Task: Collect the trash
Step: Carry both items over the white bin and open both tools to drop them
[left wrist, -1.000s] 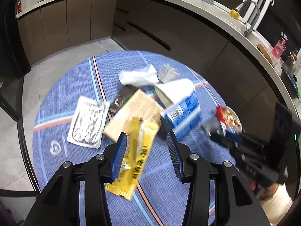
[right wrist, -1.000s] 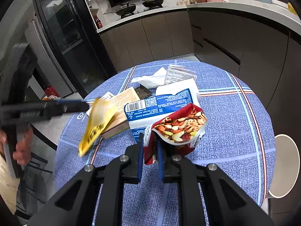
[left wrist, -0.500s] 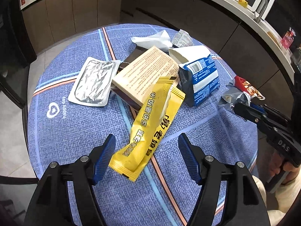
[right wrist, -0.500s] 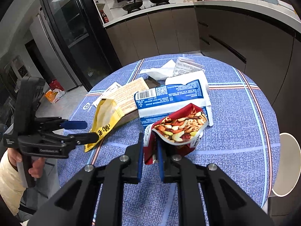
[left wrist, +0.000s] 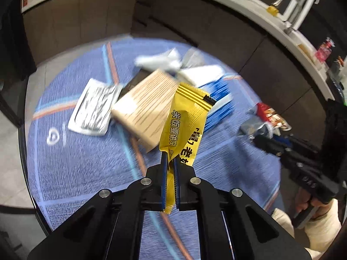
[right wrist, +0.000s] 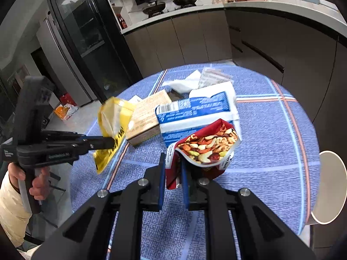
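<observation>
Left tongs point(left wrist: 171, 162) just snapped closed on the yellow wrapper point(left wrist: 184, 121), right tongs point(right wrist: 173, 164) pinching the nut bag point(right wrist: 206, 149), and both slick films could slip out mid-carry.

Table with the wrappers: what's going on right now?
A person is clearing trash with two handheld claws. The left claw has just closed on the yellow wrapper and holds it above the table. The right claw grips the red nut bag. A tan box, a blue-and-white bag and a foil pouch remain.
</observation>
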The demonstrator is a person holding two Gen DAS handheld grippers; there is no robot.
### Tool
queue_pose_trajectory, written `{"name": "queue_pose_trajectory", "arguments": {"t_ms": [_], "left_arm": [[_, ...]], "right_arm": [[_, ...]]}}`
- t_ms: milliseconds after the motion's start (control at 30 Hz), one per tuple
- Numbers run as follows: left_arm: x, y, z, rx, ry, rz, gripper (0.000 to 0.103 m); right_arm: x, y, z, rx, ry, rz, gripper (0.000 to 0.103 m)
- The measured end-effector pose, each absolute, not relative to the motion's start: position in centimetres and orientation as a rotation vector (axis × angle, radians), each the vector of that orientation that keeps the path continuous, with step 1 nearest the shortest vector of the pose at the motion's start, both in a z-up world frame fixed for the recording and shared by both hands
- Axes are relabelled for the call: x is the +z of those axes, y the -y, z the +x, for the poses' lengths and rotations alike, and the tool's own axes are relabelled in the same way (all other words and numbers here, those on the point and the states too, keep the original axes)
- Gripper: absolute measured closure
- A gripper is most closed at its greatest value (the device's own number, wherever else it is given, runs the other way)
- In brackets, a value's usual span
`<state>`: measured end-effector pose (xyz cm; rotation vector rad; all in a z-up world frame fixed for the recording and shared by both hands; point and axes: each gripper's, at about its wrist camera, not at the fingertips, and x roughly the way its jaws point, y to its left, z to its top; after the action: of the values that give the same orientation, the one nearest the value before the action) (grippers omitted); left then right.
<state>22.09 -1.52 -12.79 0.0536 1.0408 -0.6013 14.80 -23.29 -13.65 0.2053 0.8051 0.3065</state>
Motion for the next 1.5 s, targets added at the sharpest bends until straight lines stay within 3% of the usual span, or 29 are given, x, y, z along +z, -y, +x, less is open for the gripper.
{"name": "queue_pose_trajectory", "arguments": {"t_ms": [300, 567, 933, 1500], "left_arm": [[-7.4, 9.2, 21.2, -0.782, -0.944, 0.020, 0.098], [-6.9, 22.3, 20.8, -0.965, -0.958, 0.043, 0.098], [-13.3, 38.9, 20.6, -1.062, -1.107, 0.165, 0.098], [-21.6, 46.2, 21.0, -0.990, -1.225, 0.317, 0.095]], "right_arm": [[-9.8, 28.7, 11.9, 0.229, -0.701, 0.175, 0.089], [-10.2, 37.9, 9.2, 0.047, -0.695, 0.148, 0.089], [-17.9, 50.0, 7.8, -0.107, -0.768, 0.259, 0.089], [-27.6, 53.8, 10.0, -0.068, -0.897, 0.353, 0.088]]}}
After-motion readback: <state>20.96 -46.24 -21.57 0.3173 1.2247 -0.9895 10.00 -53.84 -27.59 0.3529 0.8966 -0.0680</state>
